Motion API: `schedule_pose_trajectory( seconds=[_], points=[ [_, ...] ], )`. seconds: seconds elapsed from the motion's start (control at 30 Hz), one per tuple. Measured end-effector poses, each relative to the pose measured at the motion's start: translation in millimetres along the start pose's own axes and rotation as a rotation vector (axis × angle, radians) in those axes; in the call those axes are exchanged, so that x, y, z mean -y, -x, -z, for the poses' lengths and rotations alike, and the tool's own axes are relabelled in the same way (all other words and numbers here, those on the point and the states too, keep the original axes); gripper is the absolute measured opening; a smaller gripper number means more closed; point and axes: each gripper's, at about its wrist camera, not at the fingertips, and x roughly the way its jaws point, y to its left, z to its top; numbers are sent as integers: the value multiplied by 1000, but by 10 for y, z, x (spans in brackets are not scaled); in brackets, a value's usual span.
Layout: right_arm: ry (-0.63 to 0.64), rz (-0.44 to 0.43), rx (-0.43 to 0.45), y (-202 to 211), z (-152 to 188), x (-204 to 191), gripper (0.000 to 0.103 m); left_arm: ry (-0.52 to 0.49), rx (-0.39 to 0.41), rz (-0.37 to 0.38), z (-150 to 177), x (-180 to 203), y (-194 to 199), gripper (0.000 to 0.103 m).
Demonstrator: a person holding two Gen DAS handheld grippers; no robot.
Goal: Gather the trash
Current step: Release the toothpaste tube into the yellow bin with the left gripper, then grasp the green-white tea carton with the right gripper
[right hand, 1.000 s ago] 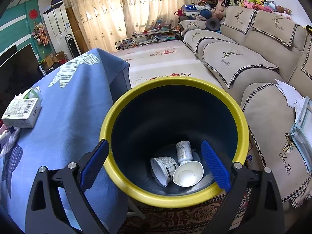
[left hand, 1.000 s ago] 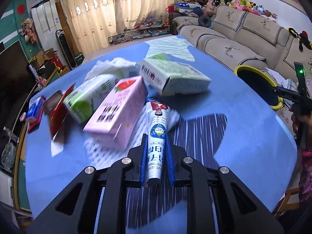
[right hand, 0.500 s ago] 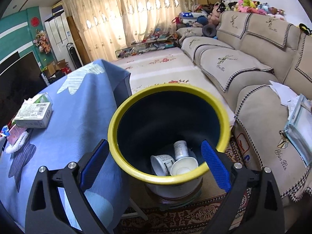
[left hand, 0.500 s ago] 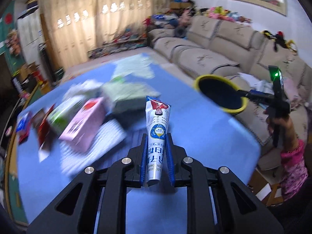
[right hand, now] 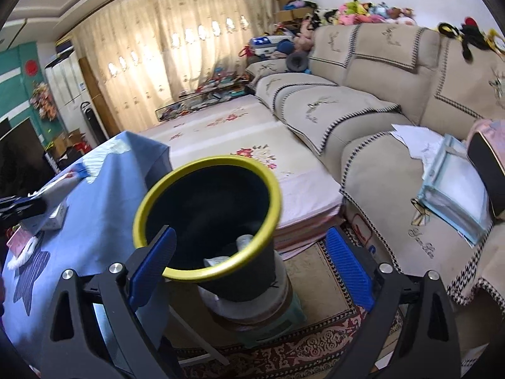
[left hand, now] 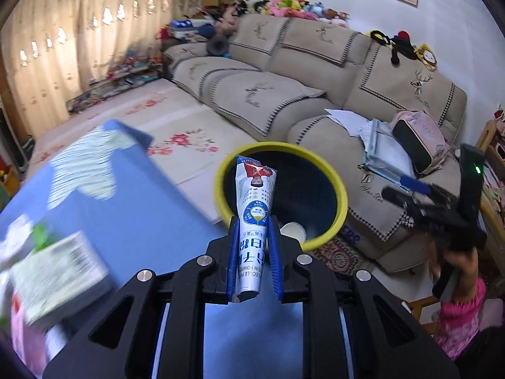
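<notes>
— Swinging away from the pile on the counter [left hand: 132, 221] since a second ago, and now carrying the sachet [left hand: 255, 202] right up to the bin [left hand: 342, 195]. Seeing that too?

— Seeing it. Pinching the sachet's lower half between the blue fingers [left hand: 234, 262] of the left gripper [left hand: 254, 237], its upper end poking forward in front of the yellow rim. Not yet releasing.

— And the right gripper [right hand: 249, 265]?

— Holding nothing, fingers [right hand: 347, 268] spread wide on either side of the bin [right hand: 268, 189], and drawing back from it compared with a second ago. Showing up in the left view too, off beside the sofa [left hand: 284, 94].

— Judging progress how?

— Partly done, probably. Spotting pale cups [right hand: 243, 243] already lying at the bottom of the bin. Still waiting on the counter: a white-green box [left hand: 56, 278], a pink carton [left hand: 22, 331] and more, all blurred.

— Next step?

— Likely easing the sachet over the opening and letting go, then going back for the rest.
</notes>
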Motion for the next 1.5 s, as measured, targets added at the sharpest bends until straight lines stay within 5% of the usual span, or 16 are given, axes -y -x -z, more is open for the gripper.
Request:
schedule_pose_trajectory(
  seconds=[0.27, 0.37, 0.53, 0.97, 1.13, 1.5],
  points=[
    [-41, 15, -19, -59, 67, 279, 91, -6, -56, 28, -527, 231, -934, 22],
    [-59, 22, -28, -90, 90, 383, 91, -16, -55, 11, -659, 298, -1179, 44],
    [-75, 22, -37, -106, 125, 464, 91, 18, -26, 24, -767, 325, -1255, 48],
    [-7, -28, -68, -211, 112, 6, 91, 145, 246, -76, -59, -356, 354, 77],
    [61, -79, -80, -234, 53, -461, 92, 209, 341, -200, 392, -820, 1081, 92],
    [280, -257, -91, -240, -72, -1998, 92, 393, 502, -570, 1608, -1994, 2282, 95]
  ],
)
